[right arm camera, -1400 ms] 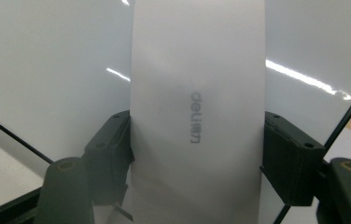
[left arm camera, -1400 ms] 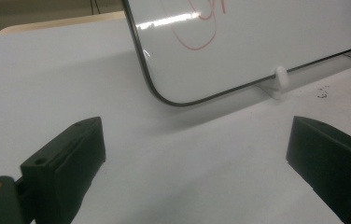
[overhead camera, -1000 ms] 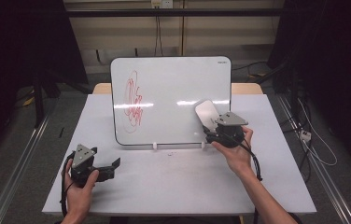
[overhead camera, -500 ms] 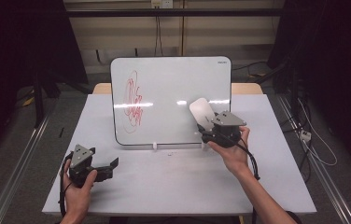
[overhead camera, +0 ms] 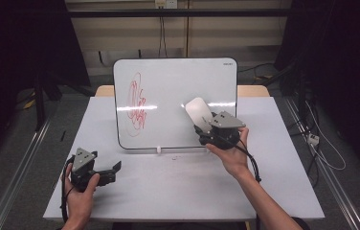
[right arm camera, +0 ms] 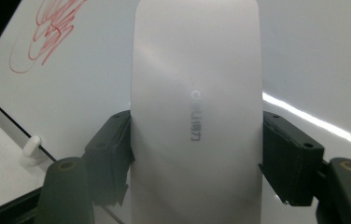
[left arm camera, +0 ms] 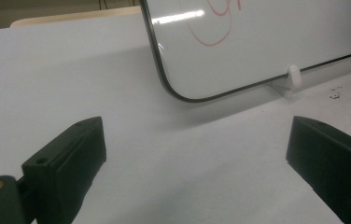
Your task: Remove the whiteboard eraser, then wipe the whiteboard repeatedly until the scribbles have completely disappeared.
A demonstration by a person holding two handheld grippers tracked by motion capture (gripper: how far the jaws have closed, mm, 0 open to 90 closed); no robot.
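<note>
A whiteboard (overhead camera: 178,91) stands tilted on the table, with red scribbles (overhead camera: 136,103) on its left part. My right gripper (overhead camera: 201,125) is shut on a white eraser (overhead camera: 198,112), held in front of the board's lower right area, well right of the scribbles. In the right gripper view the eraser (right arm camera: 197,107) fills the middle between both jaws, and the scribbles (right arm camera: 47,32) lie at the upper left. My left gripper (overhead camera: 113,168) rests near the table's front left, open and empty. Its view shows the board's lower corner (left arm camera: 173,88) and a white foot (left arm camera: 291,79).
The white table (overhead camera: 168,187) has free room in front of the board. A small white foot (overhead camera: 159,150) props the board's lower edge. Cables and metal rails lie on the floor at both sides of the table.
My right gripper has carried the eraser leftward across the board toward the scribbles. The left gripper has stayed nearly still.
</note>
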